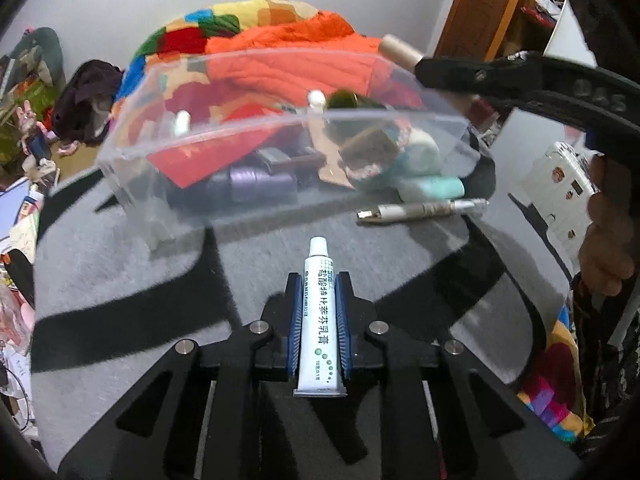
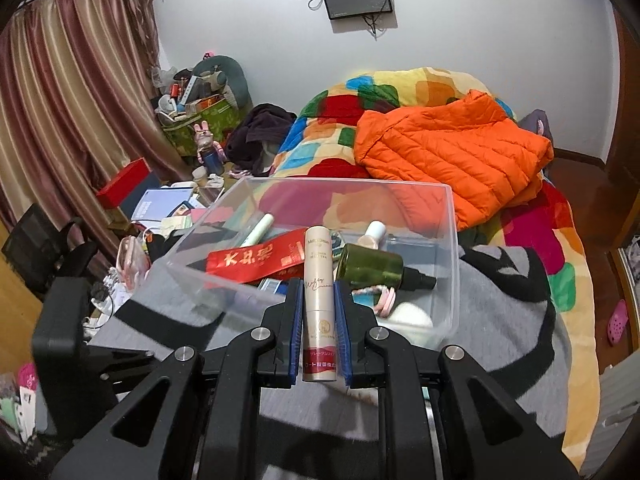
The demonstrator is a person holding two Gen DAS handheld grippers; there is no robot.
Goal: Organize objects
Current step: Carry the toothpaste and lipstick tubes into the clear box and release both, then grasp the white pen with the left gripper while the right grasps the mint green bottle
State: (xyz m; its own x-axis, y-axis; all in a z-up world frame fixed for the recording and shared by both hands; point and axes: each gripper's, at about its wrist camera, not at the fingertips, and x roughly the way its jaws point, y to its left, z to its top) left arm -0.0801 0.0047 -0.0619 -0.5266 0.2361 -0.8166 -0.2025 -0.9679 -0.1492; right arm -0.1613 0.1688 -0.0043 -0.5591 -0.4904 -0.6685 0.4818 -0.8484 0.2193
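Right wrist view shows the right gripper (image 2: 319, 316) clenched on a slim cream tube (image 2: 319, 280) with a red band near its base, its long axis running straight ahead along the fingers, so its far end pokes past the near rim of the clear plastic bin (image 2: 450, 248) and hangs over the contents. The bin lies directly ahead and a little below this gripper, making the right hand the nearer one to drop its load. Inside lie a red printed packet (image 2: 248, 262), a smooth dark-green glass bottle (image 2: 370, 266) on its side and a pale stick (image 2: 259, 229). From the left wrist, the left gripper (image 1: 319, 320) is clenched on a small white ointment tube (image 1: 319, 320), soft and flat-crimped at the near end, cap pointing forward toward the bin's near wall (image 1: 240, 168), which stands farther off. A pale pen (image 1: 420, 211) lies crosswise on the fuzzy grey-and-black blanket (image 1: 120, 272) just outside the bin.
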